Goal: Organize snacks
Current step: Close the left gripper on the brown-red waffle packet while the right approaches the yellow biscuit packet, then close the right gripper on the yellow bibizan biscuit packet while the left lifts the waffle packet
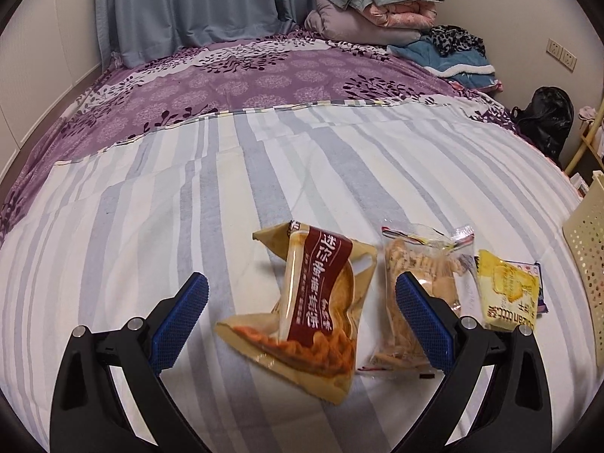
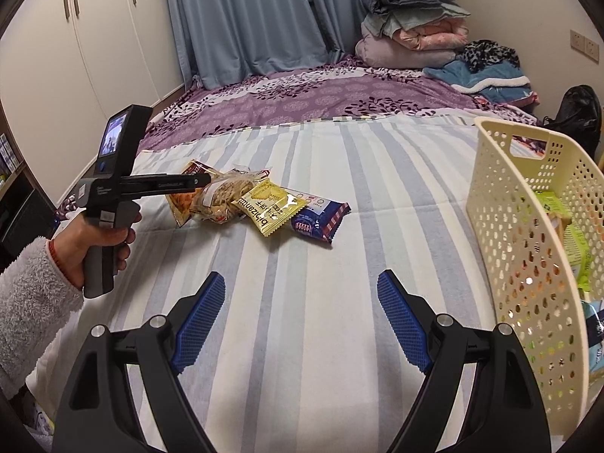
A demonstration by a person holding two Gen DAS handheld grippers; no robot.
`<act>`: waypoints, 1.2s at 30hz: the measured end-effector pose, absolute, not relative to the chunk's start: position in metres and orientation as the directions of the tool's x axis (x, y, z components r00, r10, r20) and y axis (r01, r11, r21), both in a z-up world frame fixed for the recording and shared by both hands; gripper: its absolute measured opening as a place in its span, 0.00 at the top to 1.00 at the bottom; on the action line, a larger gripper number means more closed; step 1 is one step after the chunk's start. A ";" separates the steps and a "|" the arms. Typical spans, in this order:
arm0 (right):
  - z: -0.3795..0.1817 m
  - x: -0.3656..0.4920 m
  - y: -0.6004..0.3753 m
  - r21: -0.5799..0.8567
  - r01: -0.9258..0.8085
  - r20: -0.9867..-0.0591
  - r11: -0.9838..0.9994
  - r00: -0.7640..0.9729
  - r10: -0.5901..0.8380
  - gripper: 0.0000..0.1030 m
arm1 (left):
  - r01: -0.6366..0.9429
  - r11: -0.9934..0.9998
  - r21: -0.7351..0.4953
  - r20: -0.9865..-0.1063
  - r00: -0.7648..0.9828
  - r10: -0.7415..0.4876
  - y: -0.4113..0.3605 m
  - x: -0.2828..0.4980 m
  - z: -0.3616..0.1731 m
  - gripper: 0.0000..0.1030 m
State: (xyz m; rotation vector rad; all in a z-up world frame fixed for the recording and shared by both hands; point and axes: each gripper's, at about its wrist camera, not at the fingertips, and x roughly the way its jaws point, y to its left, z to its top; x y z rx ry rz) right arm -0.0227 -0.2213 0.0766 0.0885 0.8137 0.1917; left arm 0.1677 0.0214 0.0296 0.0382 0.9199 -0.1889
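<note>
Four snack packets lie in a row on the striped bedsheet. From left to right they are a tan packet with a dark red label (image 1: 309, 302) (image 2: 181, 198), a clear packet of crackers (image 1: 422, 260) (image 2: 222, 194), a yellow packet (image 1: 506, 290) (image 2: 270, 205) and a blue packet (image 2: 321, 219). My left gripper (image 1: 302, 283) (image 2: 205, 181) is open and hovers low over the tan packet, its fingers standing either side without pressing it. My right gripper (image 2: 302, 279) is open and empty above bare sheet, nearer than the packets. A cream perforated basket (image 2: 528, 226) (image 1: 585, 249) stands to its right.
The basket holds green and other packets (image 2: 566, 234). A hand in a fluffy white sleeve (image 2: 34, 294) holds the left gripper. Folded quilts and clothes (image 2: 415, 34) are piled at the far end of the bed. A black bag (image 2: 581, 117) sits off the bed's right side, and wardrobes (image 2: 94, 37) stand on the left.
</note>
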 end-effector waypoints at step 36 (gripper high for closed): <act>0.036 0.096 -0.154 -0.031 -0.313 -0.752 0.949 0.633 0.184 0.20 | 0.066 0.987 -0.147 -0.787 0.597 -0.157 0.080 0.159 0.015 0.48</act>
